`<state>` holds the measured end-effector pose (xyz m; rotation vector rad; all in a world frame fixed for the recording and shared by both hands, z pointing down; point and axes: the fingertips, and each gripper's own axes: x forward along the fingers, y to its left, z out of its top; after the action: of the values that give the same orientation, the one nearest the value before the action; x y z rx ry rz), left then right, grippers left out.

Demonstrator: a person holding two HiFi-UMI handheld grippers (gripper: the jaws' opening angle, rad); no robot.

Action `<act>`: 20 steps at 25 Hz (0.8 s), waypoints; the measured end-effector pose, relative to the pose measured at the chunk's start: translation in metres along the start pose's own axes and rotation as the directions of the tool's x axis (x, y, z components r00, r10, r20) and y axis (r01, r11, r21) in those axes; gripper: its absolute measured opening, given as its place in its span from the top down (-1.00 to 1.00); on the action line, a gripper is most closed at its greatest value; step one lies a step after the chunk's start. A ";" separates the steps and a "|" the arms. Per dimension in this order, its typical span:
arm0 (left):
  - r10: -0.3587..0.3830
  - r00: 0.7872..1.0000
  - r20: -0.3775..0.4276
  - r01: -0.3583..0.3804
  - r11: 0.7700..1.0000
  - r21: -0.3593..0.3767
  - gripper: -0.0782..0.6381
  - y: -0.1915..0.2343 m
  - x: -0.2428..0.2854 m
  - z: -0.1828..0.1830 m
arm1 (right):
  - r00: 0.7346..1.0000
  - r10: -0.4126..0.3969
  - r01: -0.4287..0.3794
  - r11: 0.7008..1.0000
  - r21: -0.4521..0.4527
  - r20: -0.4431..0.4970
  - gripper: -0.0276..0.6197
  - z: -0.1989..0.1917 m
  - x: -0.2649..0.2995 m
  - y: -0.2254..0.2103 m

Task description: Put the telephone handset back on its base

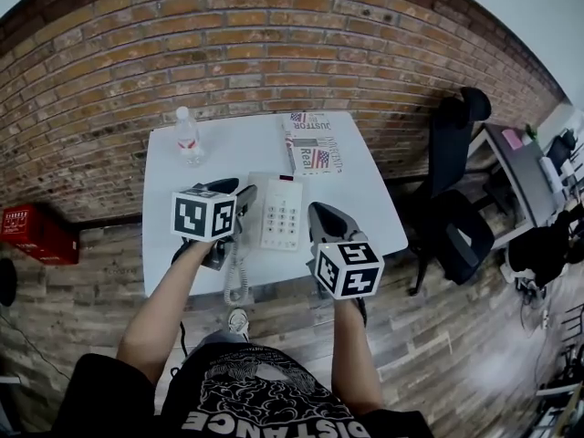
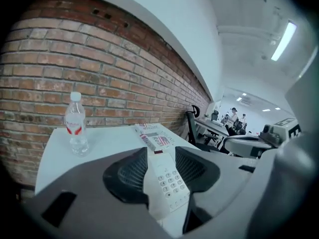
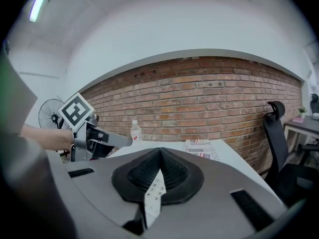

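Note:
A white telephone base (image 1: pixel 283 215) with a grey keypad lies in the middle of the white table (image 1: pixel 365 199). Along its left side lies the white handset (image 1: pixel 255 217), and its coiled cord (image 1: pixel 237 281) hangs over the table's front edge. My left gripper (image 1: pixel 245 197) hovers just above that side, open. In the left gripper view the handset (image 2: pixel 152 180) and the keypad (image 2: pixel 172 180) show in the gap between the jaws; whether the pads touch the handset I cannot tell. My right gripper (image 1: pixel 315 213) is to the right of the base, shut and holding nothing (image 3: pixel 160 151).
A clear water bottle (image 1: pixel 188 137) stands at the table's back left. A printed flag-pattern box (image 1: pixel 310 142) lies at the back centre. A brick wall runs behind the table. A black office chair (image 1: pixel 456 199) stands to the right, and a red crate (image 1: pixel 36 233) sits on the floor to the left.

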<state>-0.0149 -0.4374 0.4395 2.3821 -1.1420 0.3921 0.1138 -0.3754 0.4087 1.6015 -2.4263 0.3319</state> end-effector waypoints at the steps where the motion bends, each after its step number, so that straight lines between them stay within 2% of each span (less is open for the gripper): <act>1: 0.000 1.000 0.024 0.000 1.000 0.018 0.28 -0.003 -0.008 0.005 | 1.000 0.002 -0.002 1.000 -0.002 0.006 0.91 0.002 -0.003 0.001; 7: 0.005 0.986 0.164 -0.025 0.993 0.118 0.46 -0.016 -0.051 0.028 | 0.999 0.032 -0.031 0.999 -0.026 0.042 0.91 0.015 -0.012 0.013; 9: 0.004 0.978 0.209 -0.033 0.990 0.134 0.65 -0.018 -0.062 0.032 | 0.998 0.043 -0.041 0.998 -0.039 0.053 0.91 0.019 -0.015 0.017; 10: 0.002 0.975 0.223 -0.035 0.989 0.146 0.67 -0.020 -0.066 0.033 | 0.997 0.048 -0.045 0.998 -0.047 0.057 0.91 0.021 -0.016 0.018; 13: 0.015 0.970 0.241 -0.059 0.983 0.175 0.71 -0.019 -0.074 0.030 | 0.996 0.060 -0.056 0.997 -0.061 0.061 0.91 0.023 -0.018 0.020; 20: 0.035 0.959 0.280 -0.083 0.983 0.162 0.76 -0.014 -0.084 0.026 | 0.995 0.071 -0.066 0.995 -0.069 0.070 0.91 0.025 -0.020 0.022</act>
<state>-0.0540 -0.3890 0.3761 2.6207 -1.3540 0.1857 0.0995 -0.3568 0.3775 1.5306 -2.5221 0.2055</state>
